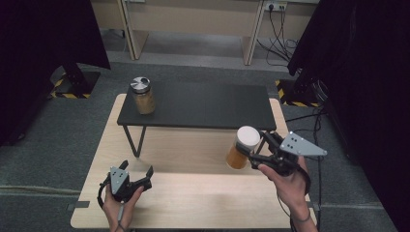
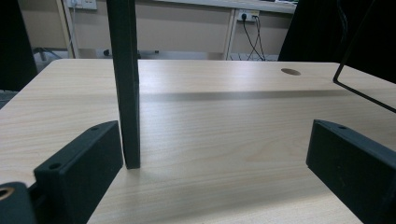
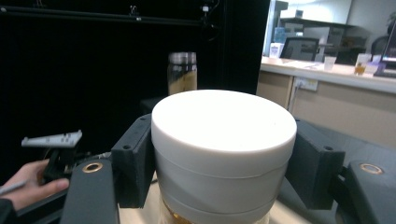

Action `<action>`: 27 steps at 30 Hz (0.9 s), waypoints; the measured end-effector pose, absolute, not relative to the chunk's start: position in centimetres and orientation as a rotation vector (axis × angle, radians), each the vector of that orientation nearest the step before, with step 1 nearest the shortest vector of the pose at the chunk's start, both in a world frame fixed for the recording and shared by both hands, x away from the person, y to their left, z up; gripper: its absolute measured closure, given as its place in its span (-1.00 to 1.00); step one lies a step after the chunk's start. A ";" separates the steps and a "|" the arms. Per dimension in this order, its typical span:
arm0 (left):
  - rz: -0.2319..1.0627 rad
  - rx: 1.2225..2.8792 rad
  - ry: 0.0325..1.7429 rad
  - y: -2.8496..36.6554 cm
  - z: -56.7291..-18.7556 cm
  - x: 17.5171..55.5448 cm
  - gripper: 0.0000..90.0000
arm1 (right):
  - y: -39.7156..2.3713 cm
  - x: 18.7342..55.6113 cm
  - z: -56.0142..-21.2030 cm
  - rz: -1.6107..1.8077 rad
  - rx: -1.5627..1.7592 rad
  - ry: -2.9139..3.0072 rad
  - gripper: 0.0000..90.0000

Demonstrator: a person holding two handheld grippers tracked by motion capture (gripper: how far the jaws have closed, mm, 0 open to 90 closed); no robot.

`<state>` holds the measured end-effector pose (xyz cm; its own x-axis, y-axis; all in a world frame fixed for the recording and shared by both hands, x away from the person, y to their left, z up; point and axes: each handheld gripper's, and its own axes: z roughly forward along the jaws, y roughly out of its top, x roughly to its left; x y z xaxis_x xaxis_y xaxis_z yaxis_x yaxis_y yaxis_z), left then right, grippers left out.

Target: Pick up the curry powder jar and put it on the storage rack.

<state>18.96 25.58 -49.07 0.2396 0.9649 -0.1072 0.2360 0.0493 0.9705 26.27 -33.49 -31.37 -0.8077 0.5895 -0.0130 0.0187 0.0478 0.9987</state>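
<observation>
My right gripper [image 1: 252, 145] is shut on a white-lidded jar [image 1: 241, 146] with amber contents, held above the wooden table [image 1: 193, 203] at its right side. In the right gripper view both black jaws clamp the white lid of the white-lidded jar [image 3: 223, 140]. A second jar with a metal lid [image 1: 143, 95] stands on the left end of the black shelf [image 1: 203, 104]; this metal-lidded jar [image 3: 182, 72] also stands behind the white lid. My left gripper [image 1: 138, 171] rests low at the table's front left, open, nothing between its jaws [image 2: 215, 158].
The black shelf stands on thin legs; one leg [image 2: 126, 84] rises just beyond my left jaw. A wire leg [image 2: 359, 88] crosses the right. Black curtains flank the table, with cables and a wall socket [image 1: 274, 7] behind.
</observation>
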 end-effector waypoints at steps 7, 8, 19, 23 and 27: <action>0.842 1.419 1.212 25.5 -49.1 18.9 -0.94 | -32.9 28.5 -27.1 1.796 0.591 1.887 -0.25; 0.842 1.418 1.212 25.5 -49.1 18.9 -0.94 | -32.7 28.9 -26.7 1.791 0.595 1.889 -0.25; 0.828 1.427 1.200 25.2 -49.1 18.9 -0.94 | -30.9 32.9 -25.6 1.741 0.681 1.868 -0.25; 0.824 1.429 1.198 25.2 -49.1 18.9 -0.94 | -30.0 34.1 -25.8 1.693 0.721 1.846 -0.25; 0.821 1.430 1.202 25.1 -49.2 18.9 -0.94 | -29.2 35.3 -26.0 1.643 0.767 1.841 -0.25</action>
<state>18.94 25.14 -49.23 0.2611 0.9584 -0.1154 0.2410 0.0510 0.9692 35.35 -29.15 -26.01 -0.6857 0.7274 -0.0281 0.0541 0.0894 0.9945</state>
